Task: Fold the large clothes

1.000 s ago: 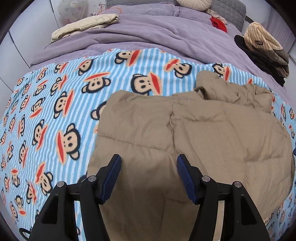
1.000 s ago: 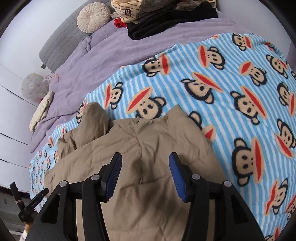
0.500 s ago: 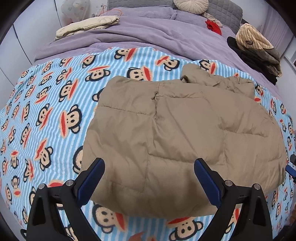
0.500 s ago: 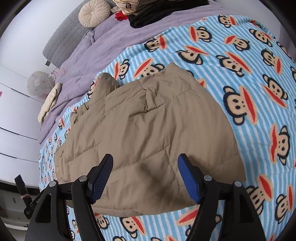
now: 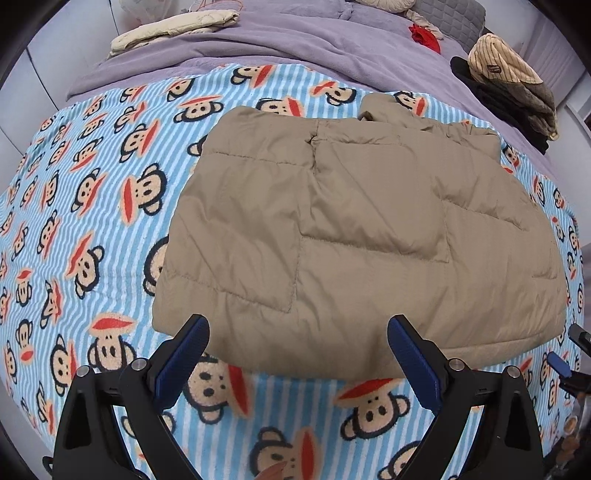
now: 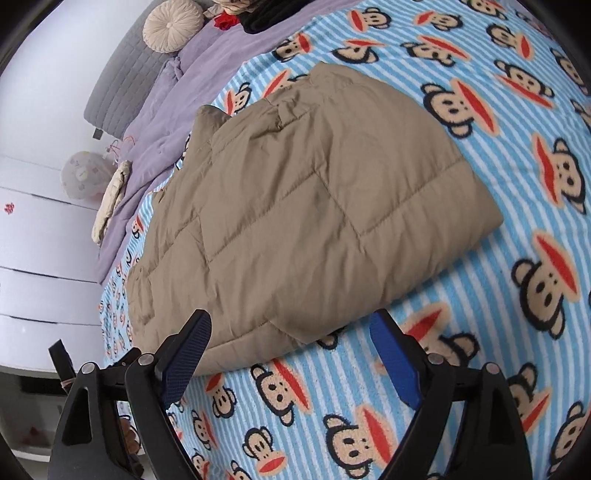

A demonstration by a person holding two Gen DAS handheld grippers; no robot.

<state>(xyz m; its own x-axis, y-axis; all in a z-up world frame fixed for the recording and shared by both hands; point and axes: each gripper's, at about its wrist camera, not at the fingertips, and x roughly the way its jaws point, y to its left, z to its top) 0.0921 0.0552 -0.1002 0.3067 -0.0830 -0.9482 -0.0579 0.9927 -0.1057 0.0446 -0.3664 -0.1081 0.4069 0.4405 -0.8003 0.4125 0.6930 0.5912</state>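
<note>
A tan quilted jacket (image 5: 351,221) lies folded into a rough rectangle on the blue striped monkey-print blanket (image 5: 74,221). It also shows in the right wrist view (image 6: 306,206). My left gripper (image 5: 297,350) is open and empty, held above the jacket's near edge. My right gripper (image 6: 291,350) is open and empty, held above the jacket's near right edge over the blanket (image 6: 517,147).
A purple duvet (image 5: 277,40) covers the far half of the bed. A cream folded garment (image 5: 170,29) lies at the far left. A pile of dark and striped clothes (image 5: 509,85) sits at the far right. White drawers (image 6: 37,258) stand left of the bed.
Both grippers have pulled back from over the jacket and opened wider. The whole folded jacket is now in view, lying flat.
</note>
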